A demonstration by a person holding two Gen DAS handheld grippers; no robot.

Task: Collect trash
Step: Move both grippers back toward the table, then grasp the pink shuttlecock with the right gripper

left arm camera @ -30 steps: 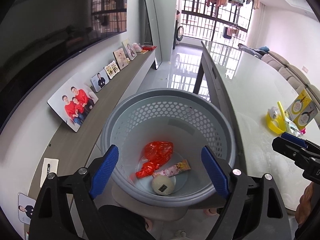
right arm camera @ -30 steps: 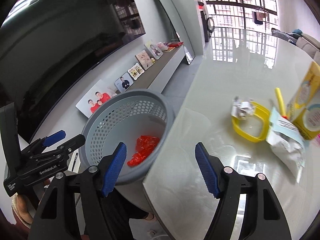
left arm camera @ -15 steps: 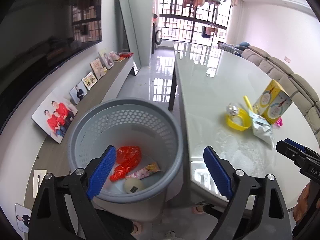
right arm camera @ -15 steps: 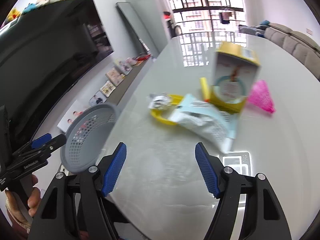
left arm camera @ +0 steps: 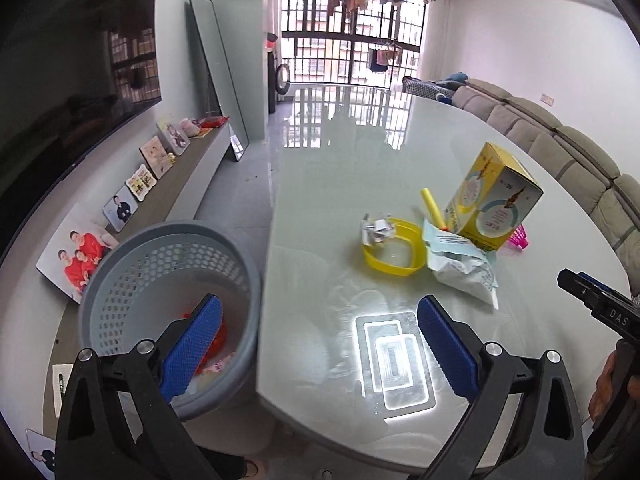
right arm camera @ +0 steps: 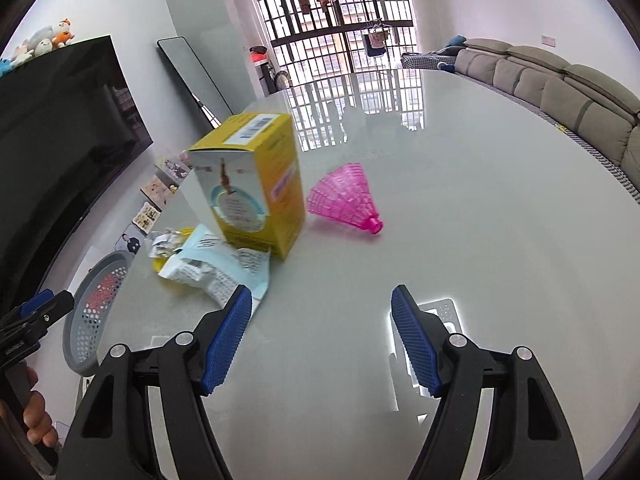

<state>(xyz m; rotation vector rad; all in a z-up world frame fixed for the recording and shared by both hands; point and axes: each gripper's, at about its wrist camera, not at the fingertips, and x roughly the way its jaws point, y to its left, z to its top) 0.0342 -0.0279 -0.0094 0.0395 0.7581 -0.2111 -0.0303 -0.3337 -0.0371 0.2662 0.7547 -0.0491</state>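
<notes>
- Left wrist view: the left gripper (left arm camera: pixel 318 344) is spread wide and holds nothing; one blue pad (left arm camera: pixel 192 350) lies over the mouth of the basket, the other above the table edge.
- Left wrist view: a grey perforated basket (left arm camera: pixel 132 256) stands on the floor just beside the glossy table (left arm camera: pixel 360 160), its rim below the tabletop edge. Inside it show a red wrapper (left arm camera: pixel 219 336) and a pale printed wrapper (left arm camera: pixel 216 366), both partly hidden by the pad.
- Left wrist view: on the table, well ahead of the gripper, sits a yellow dish (left arm camera: pixel 394 248) with a crumpled foil scrap (left arm camera: pixel 375 229) at its near-left rim. Just right of it lies a white and pale-blue pouch (left arm camera: pixel 460 266), touching a yellow carton (left arm camera: pixel 494 202) that stands tilted. A yellow stick (left arm camera: pixel 432 206) rises between dish and carton. A pink shuttlecock (left arm camera: pixel 519 238) peeps out behind the carton.
- Left wrist view: the right gripper (left arm camera: pixel 600 308) enters at the right edge, seen from the side; its opening cannot be judged here.
- Right wrist view: the right gripper (right arm camera: pixel 322 340) hovers over bare tabletop (right arm camera: pixel 480 200), fingers wide apart and empty.
- Right wrist view: the carton (right arm camera: pixel 250 184) stands ahead and to the left, the pouch (right arm camera: pixel 218 266) against its base and near the left pad. The shuttlecock (right arm camera: pixel 344 200) lies on its side just right of the carton, apart from it. The foil scrap (right arm camera: pixel 164 242) and a sliver of the dish (right arm camera: pixel 160 264) show beyond the pouch.
- Right wrist view: the basket (right arm camera: pixel 96 304) appears past the table's left edge, red showing through its holes; the left gripper (right arm camera: pixel 36 312) crosses in front of it.
</notes>
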